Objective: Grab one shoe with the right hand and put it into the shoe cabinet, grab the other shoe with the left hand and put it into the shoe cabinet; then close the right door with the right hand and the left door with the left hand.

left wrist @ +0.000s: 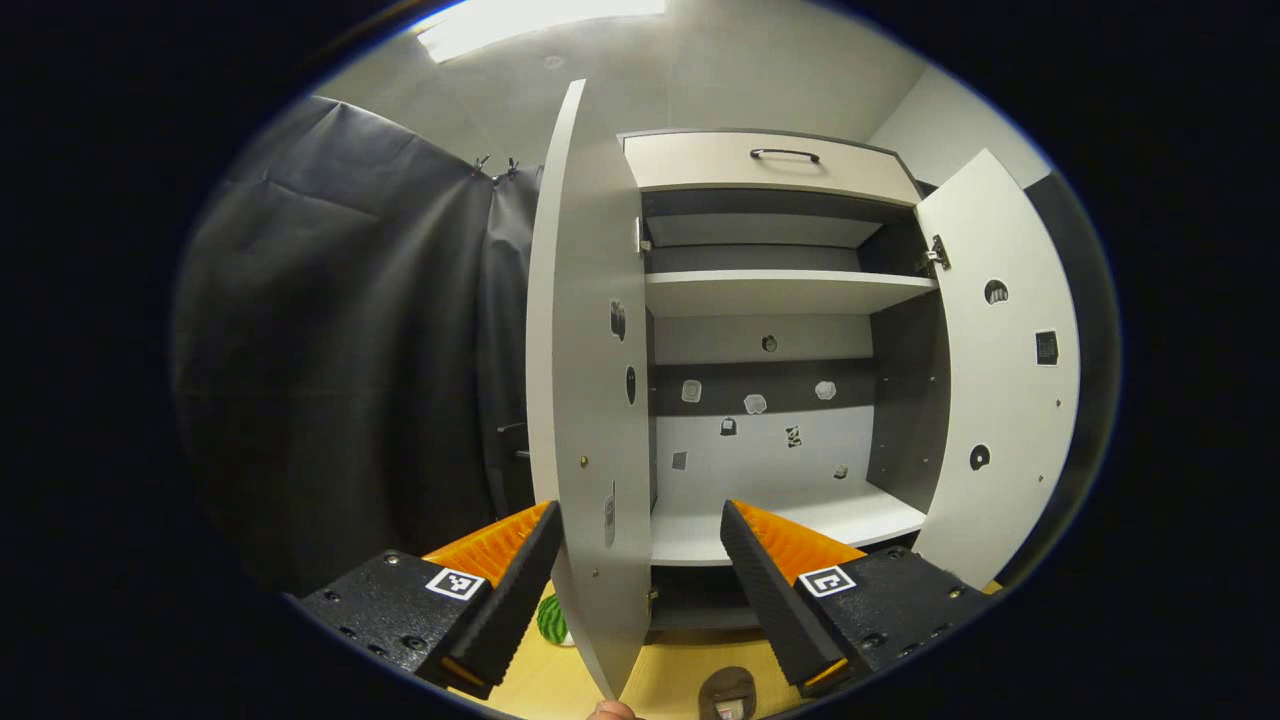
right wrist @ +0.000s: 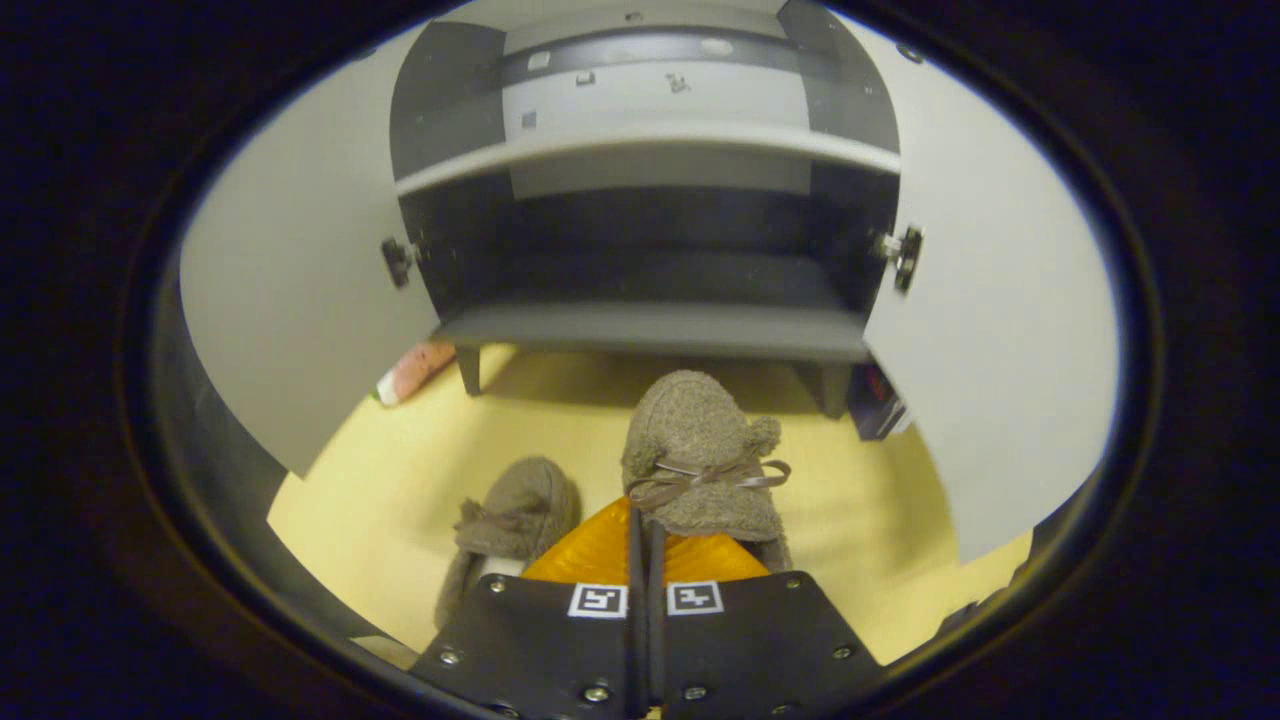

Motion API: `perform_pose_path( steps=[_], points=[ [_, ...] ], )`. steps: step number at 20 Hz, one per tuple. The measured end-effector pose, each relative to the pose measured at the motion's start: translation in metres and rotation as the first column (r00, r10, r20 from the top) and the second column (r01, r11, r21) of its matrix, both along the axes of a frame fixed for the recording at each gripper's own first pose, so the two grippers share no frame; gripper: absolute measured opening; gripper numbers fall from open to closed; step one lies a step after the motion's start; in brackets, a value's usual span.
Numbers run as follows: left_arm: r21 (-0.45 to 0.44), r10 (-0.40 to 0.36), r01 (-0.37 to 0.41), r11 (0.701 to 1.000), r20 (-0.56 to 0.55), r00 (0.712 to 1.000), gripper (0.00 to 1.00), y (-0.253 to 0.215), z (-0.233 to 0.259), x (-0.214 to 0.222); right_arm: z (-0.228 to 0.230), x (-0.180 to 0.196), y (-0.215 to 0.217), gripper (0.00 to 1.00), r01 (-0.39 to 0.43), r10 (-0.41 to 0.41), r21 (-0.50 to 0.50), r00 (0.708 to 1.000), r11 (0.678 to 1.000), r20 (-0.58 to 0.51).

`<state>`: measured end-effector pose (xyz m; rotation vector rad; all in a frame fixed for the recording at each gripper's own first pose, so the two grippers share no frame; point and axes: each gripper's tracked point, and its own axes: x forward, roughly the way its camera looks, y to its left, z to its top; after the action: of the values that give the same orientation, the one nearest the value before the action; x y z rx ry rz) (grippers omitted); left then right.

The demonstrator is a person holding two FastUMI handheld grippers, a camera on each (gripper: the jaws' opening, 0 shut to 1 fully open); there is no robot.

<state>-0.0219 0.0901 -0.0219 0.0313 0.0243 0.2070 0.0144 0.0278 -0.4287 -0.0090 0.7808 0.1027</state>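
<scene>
Shoes were on the yellow floor (right wrist: 420,450) in front of the shoe cabinet (right wrist: 650,330), none inside it. Right gripper view: one fuzzy brown shoe (right wrist: 705,460) with a bow lay just ahead of the cabinet's bottom edge, its heel end hidden under the right claw (right wrist: 646,560). Right claw fingers nearly together with only a thin slit between; could not tell what they pinched. Second shoe (right wrist: 515,515) lay to its left, partly cut off by the claw body. Both doors stood open, left door (right wrist: 300,300) and right door (right wrist: 1000,330). Lowest compartment dark, nothing made out in it.

Left gripper view: left claw (left wrist: 640,545) spread wide, holding nothing, with the left door's edge (left wrist: 590,400) between its fingers. Cabinet shelves (left wrist: 780,290) bare apart from small stickers on the back wall. Drawer (left wrist: 770,160) on top shut. A green striped thing (left wrist: 552,620) on the floor, mostly hidden behind the door.
</scene>
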Motion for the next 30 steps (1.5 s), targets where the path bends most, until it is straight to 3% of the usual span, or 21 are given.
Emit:
perform_pose_path(
  steps=[6, 12, 18, 23, 30],
  points=[
    [-0.003, -0.002, 0.002, 1.000, 0.007, 1.000, 0.98, 0.001, 0.001, -0.001, 0.142, 0.088, 0.004, 0.00, 0.000, -0.011, 0.046, 0.973, 0.999, 0.231],
    [-0.026, 0.015, -0.015, 1.000, 0.008, 1.000, 0.97, 0.008, -0.002, 0.000, 0.211, 0.178, 0.003, 0.00, -0.007, -0.002, 0.024, 0.936, 1.000, 0.353],
    [-0.038, 0.057, -0.057, 0.998, 0.000, 0.998, 0.97, 0.027, -0.005, 0.001, 0.222, 0.256, -0.001, 0.00, 0.010, -0.008, -0.002, 0.929, 1.000, 0.369],
    [-0.038, 0.087, -0.087, 0.995, -0.009, 0.996, 0.99, 0.041, -0.008, -0.001, 0.200, 0.312, -0.006, 0.00, 0.043, -0.037, -0.012, 0.938, 0.999, 0.344],
    [-0.032, 0.140, -0.141, 0.990, -0.024, 0.990, 0.98, 0.061, -0.014, -0.007, 0.164, 0.347, -0.010, 0.00, 0.092, -0.089, 0.002, 0.959, 0.996, 0.268]
  ],
)
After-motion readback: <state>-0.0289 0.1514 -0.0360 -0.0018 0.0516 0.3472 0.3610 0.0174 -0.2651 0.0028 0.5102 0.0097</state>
